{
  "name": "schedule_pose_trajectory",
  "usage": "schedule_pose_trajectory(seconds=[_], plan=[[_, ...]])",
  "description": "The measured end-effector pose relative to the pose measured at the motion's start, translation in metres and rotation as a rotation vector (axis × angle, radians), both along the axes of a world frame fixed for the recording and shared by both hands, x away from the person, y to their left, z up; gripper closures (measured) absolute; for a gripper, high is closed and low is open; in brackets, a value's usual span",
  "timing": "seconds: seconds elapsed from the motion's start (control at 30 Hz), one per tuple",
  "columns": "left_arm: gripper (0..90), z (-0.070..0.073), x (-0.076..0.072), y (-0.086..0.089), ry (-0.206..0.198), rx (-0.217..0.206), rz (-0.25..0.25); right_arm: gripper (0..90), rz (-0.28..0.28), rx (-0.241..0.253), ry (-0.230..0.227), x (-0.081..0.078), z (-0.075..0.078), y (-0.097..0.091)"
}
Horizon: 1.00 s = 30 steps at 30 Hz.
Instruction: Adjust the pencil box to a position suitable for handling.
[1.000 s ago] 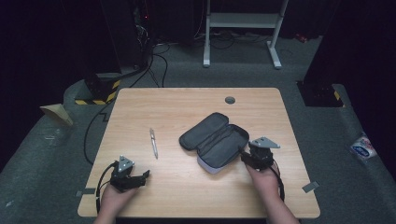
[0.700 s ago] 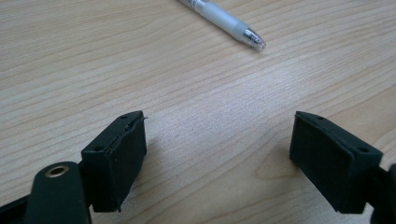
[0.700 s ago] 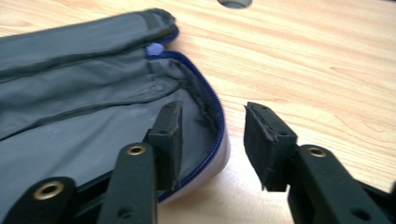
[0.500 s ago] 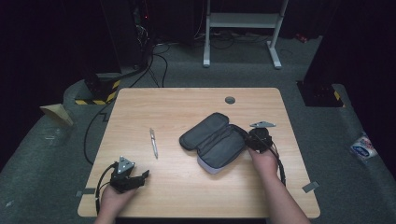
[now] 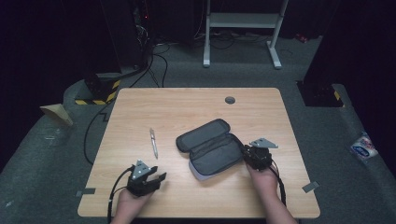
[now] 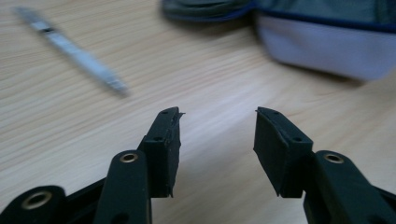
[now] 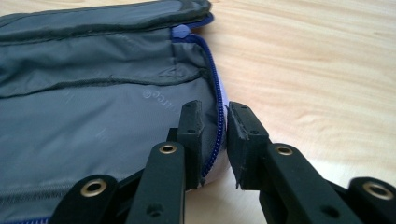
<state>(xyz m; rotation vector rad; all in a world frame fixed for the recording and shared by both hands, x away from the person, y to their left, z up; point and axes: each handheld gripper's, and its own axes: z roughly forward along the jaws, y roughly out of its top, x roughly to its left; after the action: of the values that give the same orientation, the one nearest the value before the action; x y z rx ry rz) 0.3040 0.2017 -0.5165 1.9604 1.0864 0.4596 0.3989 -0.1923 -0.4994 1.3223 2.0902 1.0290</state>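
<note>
The right claw (image 7: 215, 116) pinches the open case's (image 5: 212, 149) zipper rim, likely steadying it; the left claw (image 6: 217, 126), wide open and empty, waits near the pen (image 5: 153, 142).

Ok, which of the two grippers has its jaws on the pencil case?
The right gripper: its jaws pinch the zipper rim of the open pencil case. The left gripper is open over bare table, nearer the pen.

A light wooden table (image 5: 187, 107) with rounded corners fills the middle of the high view. A round grommet (image 5: 229, 100) sits near its far edge, right of centre. A silver pen (image 5: 153, 142) lies left of centre. An open grey zip case (image 5: 210, 148) with a lilac underside lies right of centre, angled.
</note>
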Motion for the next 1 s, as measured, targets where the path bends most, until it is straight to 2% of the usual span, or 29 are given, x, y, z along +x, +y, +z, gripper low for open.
schedule_pose_trajectory(seconds=[0.1,0.2,0.3,0.37,0.4,0.43,0.5,0.53,0.7,0.77,1.0], plan=[[46.2,-0.001,-0.006,-0.023,-0.001,0.001,-0.061,73.0,0.007,0.016,-0.008,-0.012,-0.001,0.001],[41.8,-0.003,-0.009,-0.043,0.007,-0.016,-0.091,72.8,0.013,0.029,-0.022,-0.021,0.0,0.002],[36.4,-0.004,-0.01,-0.059,-0.007,-0.01,-0.099,72.3,0.028,0.031,-0.03,-0.026,-0.001,0.004],[34.8,-0.006,-0.009,-0.066,-0.011,-0.002,-0.085,71.7,0.037,0.045,-0.029,-0.03,-0.003,0.006],[34.0,-0.006,-0.009,-0.068,-0.008,-0.012,-0.076,71.6,0.043,0.053,-0.03,-0.032,-0.004,0.006],[33.8,-0.006,-0.009,-0.069,-0.009,-0.009,-0.076,71.5,0.045,0.063,-0.022,-0.034,-0.004,0.007],[34.3,-0.006,-0.01,-0.068,-0.019,0.004,-0.07,71.1,0.064,0.051,-0.026,-0.038,-0.005,0.011],[35.5,-0.005,-0.01,-0.068,-0.017,0.0,-0.062,70.9,0.071,0.052,-0.024,-0.039,-0.004,0.012],[43.7,-0.003,-0.008,-0.06,-0.028,0.038,-0.045,70.1,0.098,0.058,-0.013,-0.045,-0.007,0.017],[46.7,-0.002,-0.007,-0.056,-0.019,0.036,-0.032,69.4,0.112,0.059,-0.011,-0.047,-0.007,0.02],[50.8,0.0,-0.001,-0.046,-0.031,0.046,0.0,68.2,0.137,0.068,-0.004,-0.053,-0.008,0.026]])
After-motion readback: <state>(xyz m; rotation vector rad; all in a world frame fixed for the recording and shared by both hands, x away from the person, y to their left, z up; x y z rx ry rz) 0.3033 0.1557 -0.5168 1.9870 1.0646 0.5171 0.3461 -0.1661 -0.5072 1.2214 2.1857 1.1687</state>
